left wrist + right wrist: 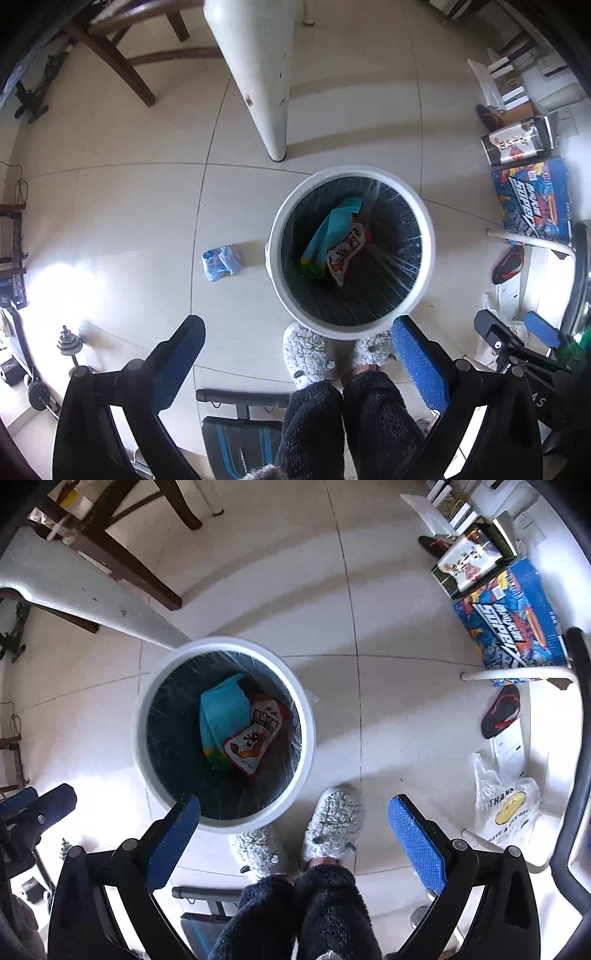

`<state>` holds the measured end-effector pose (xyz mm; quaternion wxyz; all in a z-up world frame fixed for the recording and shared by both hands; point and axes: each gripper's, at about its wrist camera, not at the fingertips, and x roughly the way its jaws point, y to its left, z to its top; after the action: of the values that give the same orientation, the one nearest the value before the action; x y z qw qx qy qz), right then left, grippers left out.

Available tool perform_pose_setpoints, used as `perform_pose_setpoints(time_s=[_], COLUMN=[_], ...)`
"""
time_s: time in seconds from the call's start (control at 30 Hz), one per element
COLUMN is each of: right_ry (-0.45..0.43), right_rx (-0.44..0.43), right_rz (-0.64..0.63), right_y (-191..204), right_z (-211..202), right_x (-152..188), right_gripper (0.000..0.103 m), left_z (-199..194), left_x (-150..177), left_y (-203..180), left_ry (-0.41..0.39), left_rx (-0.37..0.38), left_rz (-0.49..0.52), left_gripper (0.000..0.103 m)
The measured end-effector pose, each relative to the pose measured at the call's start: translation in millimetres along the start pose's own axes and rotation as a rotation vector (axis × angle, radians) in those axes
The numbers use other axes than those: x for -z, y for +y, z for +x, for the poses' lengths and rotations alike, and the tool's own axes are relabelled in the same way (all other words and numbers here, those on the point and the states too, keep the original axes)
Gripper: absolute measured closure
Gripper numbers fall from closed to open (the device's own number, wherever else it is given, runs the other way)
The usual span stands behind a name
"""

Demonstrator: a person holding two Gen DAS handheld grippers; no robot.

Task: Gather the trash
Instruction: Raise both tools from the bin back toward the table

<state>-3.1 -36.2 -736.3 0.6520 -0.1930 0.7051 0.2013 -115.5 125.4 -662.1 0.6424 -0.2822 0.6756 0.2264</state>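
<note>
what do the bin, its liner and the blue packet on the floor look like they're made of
Bin: looks like smooth white plastic, with an even, slightly glossy rim.
Liner: thin dark plastic film; it shows fine creases and shiny streaks where it stretches over the rim.
Blue packet: probably soft printed plastic wrap, crumpled and reflecting light, though it is too small to be sure.

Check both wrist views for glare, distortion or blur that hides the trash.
Left wrist: glare whitens the floor at left; fisheye bends the tile lines; the blue wrapper and white bin stay sharp. Right wrist: floor glare at lower left and right edge; bin contents clear, red snack bag legible.
</note>
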Motion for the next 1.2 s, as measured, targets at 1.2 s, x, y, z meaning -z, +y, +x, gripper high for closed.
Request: perform_pose_setpoints(time_s=[1.2], right_ry=[-0.367], right_rx=[-0.233], right_rz=[0.182], right_y=[-77.8], right_z=[-518.1], right_x=[-4.2], right_gripper=[0.0], left_z=[-421.3], left_x=[-38.4], left_y=[-124.5], left_ry=[-0.45], left_rx=[0.001], left_rz=[0.15], left_gripper=[0.0])
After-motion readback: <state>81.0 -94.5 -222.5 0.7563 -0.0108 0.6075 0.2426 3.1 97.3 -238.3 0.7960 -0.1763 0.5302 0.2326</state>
